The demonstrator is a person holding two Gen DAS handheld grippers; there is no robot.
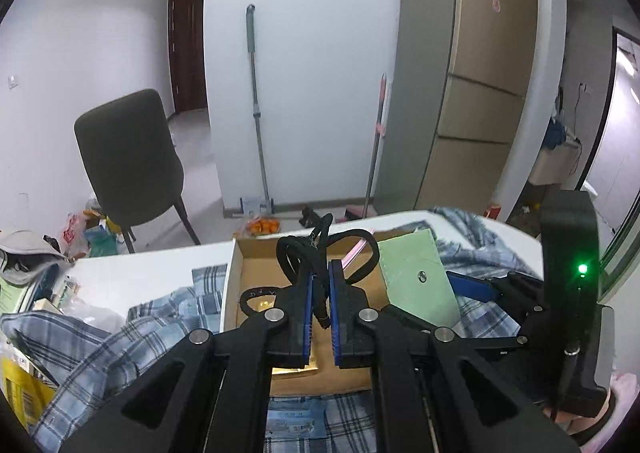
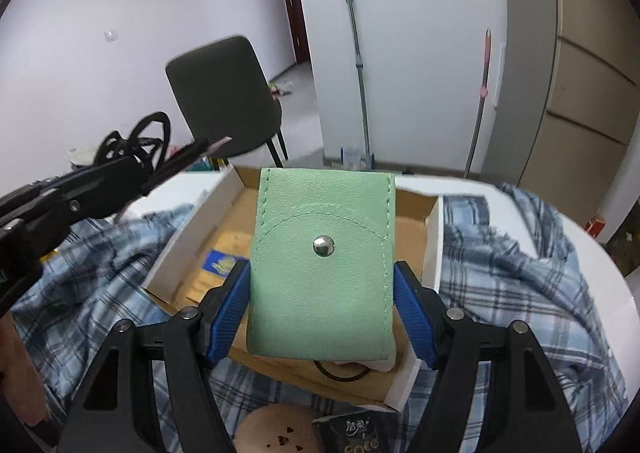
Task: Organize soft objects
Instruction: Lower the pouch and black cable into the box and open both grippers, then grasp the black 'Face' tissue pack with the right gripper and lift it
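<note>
Green leatherette pouch is clamped edgewise in the right gripper above the cardboard box. Black hair ties are pinched in the clenched left gripper over that box. Loops, seemingly loosely caught, could be dropped outside it onto the plaid shirt.

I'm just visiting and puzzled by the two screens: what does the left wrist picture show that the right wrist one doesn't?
Only the left wrist view: the left gripper head-on, shut on black bands, a bag of oranges on the floor, and the right gripper's green light.

Only the right wrist view: the right gripper clamping the green pouch by its sides, and a round brown thing on the cloth.

Both: the cardboard box, plaid cloth, chair and mop.
</note>
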